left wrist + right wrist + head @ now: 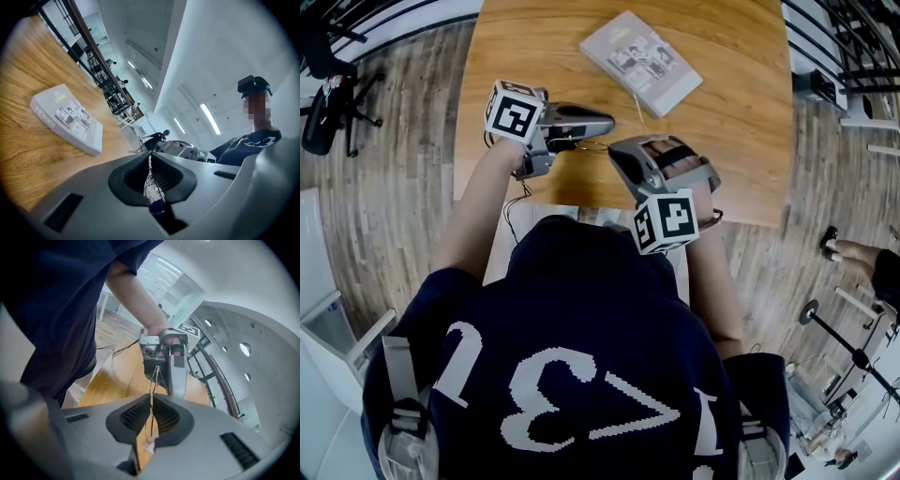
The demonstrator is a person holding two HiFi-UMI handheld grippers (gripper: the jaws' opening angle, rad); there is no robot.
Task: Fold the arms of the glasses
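Thin wire-framed glasses point(592, 145) hang above the wooden table point(731, 141) between my two grippers. In the head view my left gripper point(606, 125) points right and my right gripper point(617, 153) meets it from the near side. Seen from the left gripper view, my left gripper point(151, 162) is shut on a thin wire part of the glasses point(149, 183), a dark tip showing near the jaw roots. The right gripper view shows my right gripper point(151, 401) shut on the wire frame point(154, 380), which runs on to the left gripper point(176, 376) just beyond.
A grey book point(639, 62) lies flat on the table beyond the grippers, also seen as a book point(65, 117) in the left gripper view. The table's near edge point(581, 202) is just below the hands. Railings and wooden floor surround the table.
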